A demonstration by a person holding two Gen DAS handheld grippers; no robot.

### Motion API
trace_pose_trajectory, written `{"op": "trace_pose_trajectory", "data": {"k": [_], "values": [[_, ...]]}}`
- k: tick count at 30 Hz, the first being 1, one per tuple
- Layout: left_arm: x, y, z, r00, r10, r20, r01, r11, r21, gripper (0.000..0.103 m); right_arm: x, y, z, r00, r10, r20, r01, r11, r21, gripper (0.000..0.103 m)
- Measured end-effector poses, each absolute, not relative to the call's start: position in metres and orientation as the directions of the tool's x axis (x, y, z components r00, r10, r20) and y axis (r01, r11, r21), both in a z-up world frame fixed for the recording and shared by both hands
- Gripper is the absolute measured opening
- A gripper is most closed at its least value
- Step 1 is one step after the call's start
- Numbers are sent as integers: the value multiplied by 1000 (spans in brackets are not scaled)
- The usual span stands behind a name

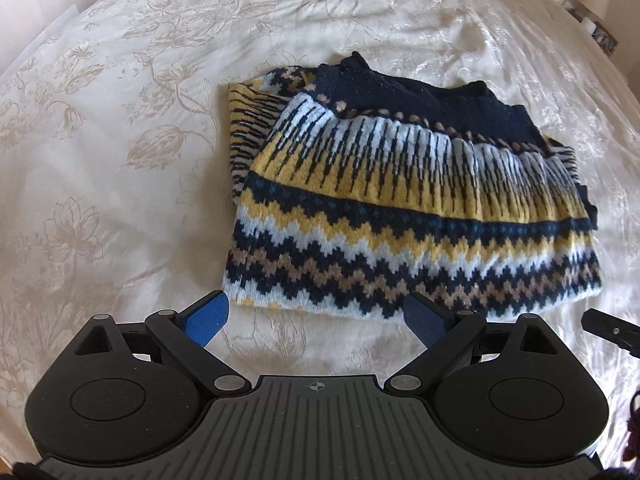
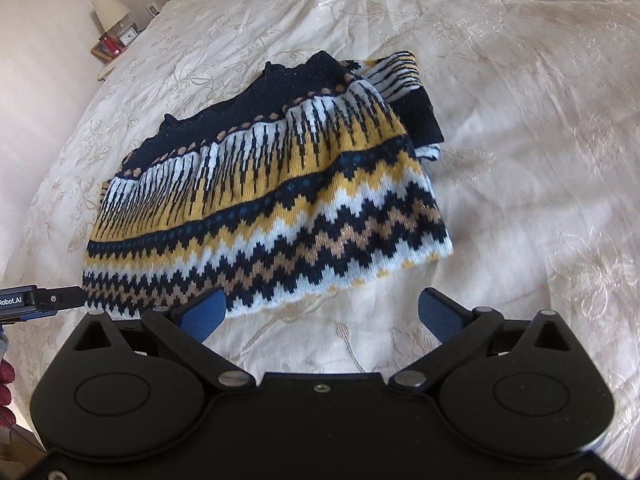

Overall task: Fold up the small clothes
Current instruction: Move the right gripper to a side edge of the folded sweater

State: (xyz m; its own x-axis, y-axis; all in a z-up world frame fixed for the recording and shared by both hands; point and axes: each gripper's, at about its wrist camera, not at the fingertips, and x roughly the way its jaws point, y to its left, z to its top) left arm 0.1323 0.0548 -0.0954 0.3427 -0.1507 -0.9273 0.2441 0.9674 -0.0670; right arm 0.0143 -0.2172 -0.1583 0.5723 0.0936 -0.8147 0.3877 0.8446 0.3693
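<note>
Although the navy, mustard, pale-blue and tan patterned knitted jumper already lies doubled into a compact bundle, we judge the folding well advanced but perhaps not finished. Its zigzag band faces us, the dark collar part sits at the far side, and a striped layer pokes out untidily at one far corner. One more fold or a tidying of that loose corner may be what is left; we cannot tell whether a further halving is intended.

We hold our left gripper just short of the jumper's near edge, its blue-padded fingers spread wide and grasping nothing. Our right gripper hangs likewise at the near hem, fingers apart and empty, one pad close to the knit's edge.

The jumper rests near the middle of a cream bedspread with a woven floral pattern, soft and slightly rumpled, so we expect the bundle to sink a little. Beyond the bed, a small bedside table with a cream-shaded lamp, a little clock and some red items stands against a pale wall.
</note>
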Motion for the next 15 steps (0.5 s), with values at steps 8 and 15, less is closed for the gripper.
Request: {"op": "trace_pose_trajectory", "data": {"k": [8, 15], "values": [[106, 50, -99, 307, -154, -939, 265, 962, -71, 95, -15, -214, -166, 557, 100, -824, 429, 815, 389, 102], [94, 44, -95, 302, -163, -939, 290, 954, -72, 95, -30, -214, -170, 553, 117, -825, 447, 794, 413, 102]]}}
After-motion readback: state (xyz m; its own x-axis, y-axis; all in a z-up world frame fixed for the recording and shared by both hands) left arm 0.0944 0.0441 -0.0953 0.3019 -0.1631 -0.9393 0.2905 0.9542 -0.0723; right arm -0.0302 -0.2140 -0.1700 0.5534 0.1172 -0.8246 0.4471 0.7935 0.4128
